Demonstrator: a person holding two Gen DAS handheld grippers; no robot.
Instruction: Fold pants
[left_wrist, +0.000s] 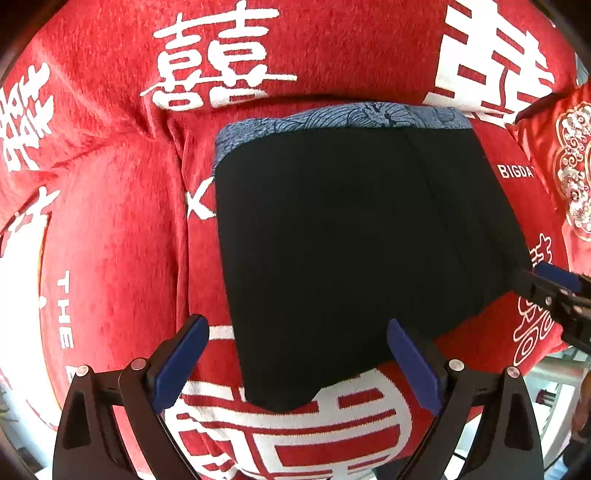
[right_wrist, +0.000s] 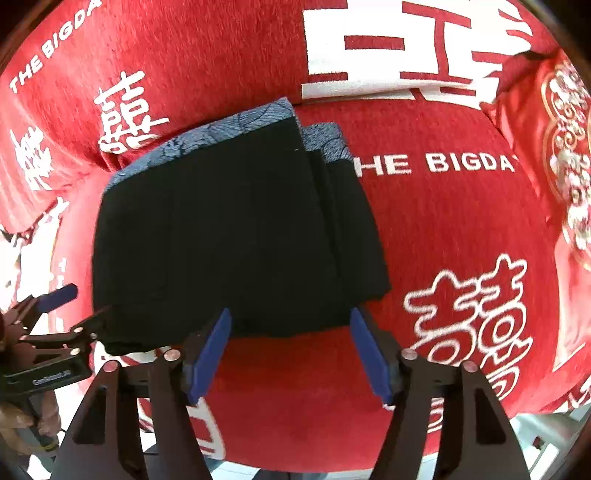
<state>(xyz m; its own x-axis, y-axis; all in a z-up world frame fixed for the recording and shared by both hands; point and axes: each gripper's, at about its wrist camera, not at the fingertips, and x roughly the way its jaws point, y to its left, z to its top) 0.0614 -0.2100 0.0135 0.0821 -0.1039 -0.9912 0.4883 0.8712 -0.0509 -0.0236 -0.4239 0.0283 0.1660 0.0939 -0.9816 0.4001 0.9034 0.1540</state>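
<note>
Gaping wide and holding nothing, the left gripper (left_wrist: 297, 365) and right gripper (right_wrist: 291, 350) hover at the near edge of the folded black pants (left_wrist: 354, 251), which lie on a red patterned cloth (left_wrist: 110, 240).

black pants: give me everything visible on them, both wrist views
The black pants are plain, matte dark fabric with a blue-grey patterned waistband at the far edge. They lie flat on the red cloth with white lettering, folded lengthwise: the right wrist view shows stacked layers stepping along their right edge. Both the left gripper and the right gripper are open at the near hem; whether either touches is unclear.
</note>
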